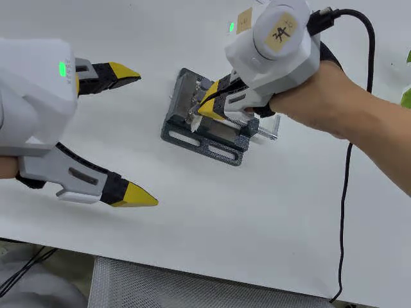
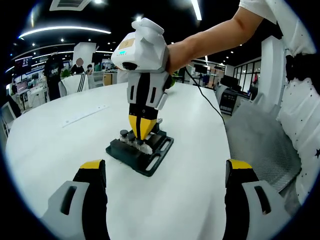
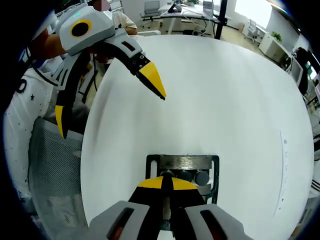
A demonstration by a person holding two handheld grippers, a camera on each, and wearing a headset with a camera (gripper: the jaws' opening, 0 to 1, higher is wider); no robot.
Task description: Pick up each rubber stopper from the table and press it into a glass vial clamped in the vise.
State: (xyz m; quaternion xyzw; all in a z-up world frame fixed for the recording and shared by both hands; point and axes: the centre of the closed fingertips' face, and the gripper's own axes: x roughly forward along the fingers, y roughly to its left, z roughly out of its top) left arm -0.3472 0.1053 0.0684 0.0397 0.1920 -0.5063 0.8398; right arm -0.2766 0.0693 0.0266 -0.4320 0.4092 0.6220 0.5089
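- White, smooth desk (image 1: 270,218) in an open office.
- Dark metal vise (image 1: 212,147) at its centre.
- Left tongs (image 1: 146,140) wide apart; right tongs (image 1: 207,108) together over the vise.

Vise (image 1: 204,144) on table (image 1: 276,212), right claw (image 1: 205,110) above (close)

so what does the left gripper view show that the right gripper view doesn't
Left gripper view: the right hand-held gripper from the side, tips together, pointing down onto the vise. Right gripper view: a top-down look at dark round tops in the vise, plus the left hand-held gripper, jaws wide apart. Both: the vise on the white table.
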